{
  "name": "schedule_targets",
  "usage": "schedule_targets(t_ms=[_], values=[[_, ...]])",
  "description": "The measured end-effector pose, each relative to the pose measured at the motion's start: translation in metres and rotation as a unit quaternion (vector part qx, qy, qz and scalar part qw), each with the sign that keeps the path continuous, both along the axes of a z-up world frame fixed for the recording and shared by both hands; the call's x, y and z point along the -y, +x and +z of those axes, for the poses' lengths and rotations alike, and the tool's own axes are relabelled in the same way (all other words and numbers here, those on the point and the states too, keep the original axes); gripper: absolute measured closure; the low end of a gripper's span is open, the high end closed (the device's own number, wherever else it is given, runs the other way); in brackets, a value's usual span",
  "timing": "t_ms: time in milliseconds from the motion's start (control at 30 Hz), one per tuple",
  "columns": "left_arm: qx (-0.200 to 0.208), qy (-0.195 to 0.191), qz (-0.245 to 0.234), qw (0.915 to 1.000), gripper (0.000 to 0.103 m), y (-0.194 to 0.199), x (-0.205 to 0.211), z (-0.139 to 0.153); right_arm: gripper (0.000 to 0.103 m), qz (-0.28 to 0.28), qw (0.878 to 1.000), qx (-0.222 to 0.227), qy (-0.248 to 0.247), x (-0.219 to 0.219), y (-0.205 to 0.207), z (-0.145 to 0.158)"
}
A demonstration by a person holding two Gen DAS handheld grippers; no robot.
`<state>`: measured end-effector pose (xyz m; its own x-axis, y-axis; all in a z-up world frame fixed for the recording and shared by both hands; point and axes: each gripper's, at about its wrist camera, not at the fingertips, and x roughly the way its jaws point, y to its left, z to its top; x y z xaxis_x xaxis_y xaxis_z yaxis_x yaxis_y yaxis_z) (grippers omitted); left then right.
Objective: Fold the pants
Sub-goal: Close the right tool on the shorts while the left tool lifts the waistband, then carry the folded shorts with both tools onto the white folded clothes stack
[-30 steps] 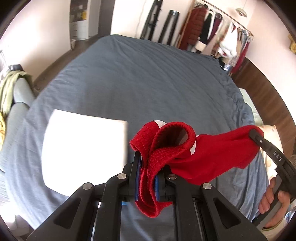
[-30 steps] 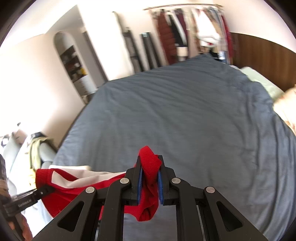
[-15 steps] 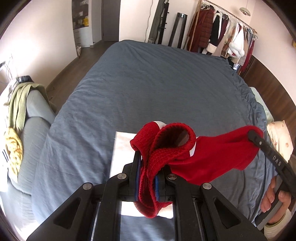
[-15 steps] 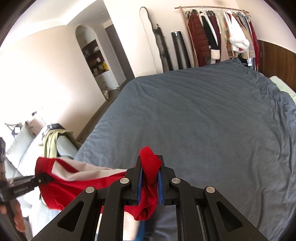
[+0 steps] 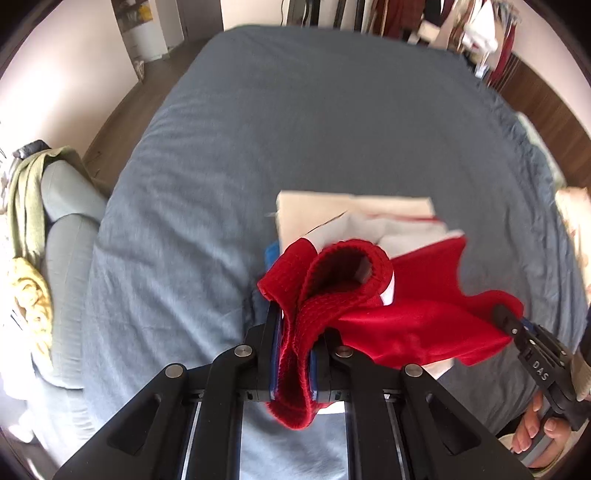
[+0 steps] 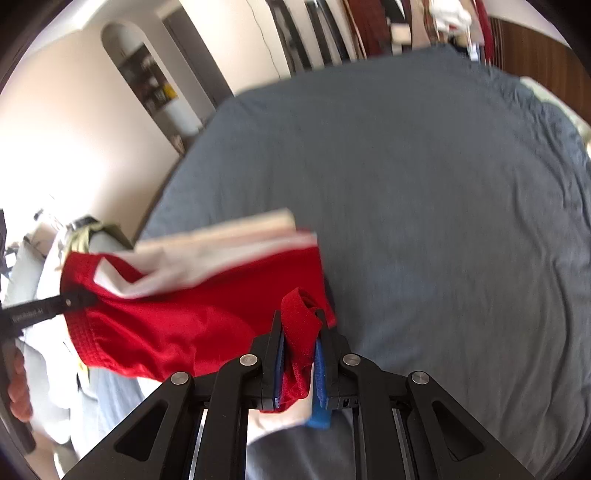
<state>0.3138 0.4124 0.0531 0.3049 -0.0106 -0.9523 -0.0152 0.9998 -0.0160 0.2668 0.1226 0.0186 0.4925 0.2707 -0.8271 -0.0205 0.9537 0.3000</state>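
Red pants (image 5: 406, 325) with white and cream panels hang stretched between my two grippers above the grey-blue bed (image 5: 295, 129). My left gripper (image 5: 293, 332) is shut on the ribbed red waistband, which bunches up over its fingers. My right gripper (image 6: 299, 339) is shut on the other red edge of the pants (image 6: 177, 325). In the left wrist view the right gripper (image 5: 506, 317) bites the cloth at the right, a hand behind it. In the right wrist view the left gripper (image 6: 74, 301) pinches the far left corner. The cream folded part (image 5: 351, 210) trails toward the bed.
A grey armchair (image 5: 62, 229) draped with green and yellow clothes stands left of the bed. A clothes rack (image 5: 461, 26) lines the far wall. A pillow (image 5: 572, 210) lies at the bed's right edge. A wooden headboard (image 6: 535, 40) runs along the right.
Both grippers have swung across and sunk toward the bed with the pants between them. The white and cream part now trails ahead of the red cloth instead of off to the left.
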Motion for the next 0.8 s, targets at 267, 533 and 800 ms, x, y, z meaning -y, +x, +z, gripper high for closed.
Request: schedule_targets(t_ms=[267,533,800], values=[[-0.028,0.024,0.002,0.9993,0.089,0.007,-0.014,-0.017,0.089,0.002,0.999,-0.048,-0.016,-0.009,-0.003,-0.028],[-0.066,0.037,0.007,0.9971,0.085,0.026,-0.028,-0.034,0.088,0.008,0.996,-0.068,-0.063,-0.029,0.008,-0.032],[-0.025,0.047,-0.007,0.9986,0.06,0.009,-0.024,-0.016,0.058,-0.014,0.993,-0.057,-0.104,-0.022,0.009,-0.021]])
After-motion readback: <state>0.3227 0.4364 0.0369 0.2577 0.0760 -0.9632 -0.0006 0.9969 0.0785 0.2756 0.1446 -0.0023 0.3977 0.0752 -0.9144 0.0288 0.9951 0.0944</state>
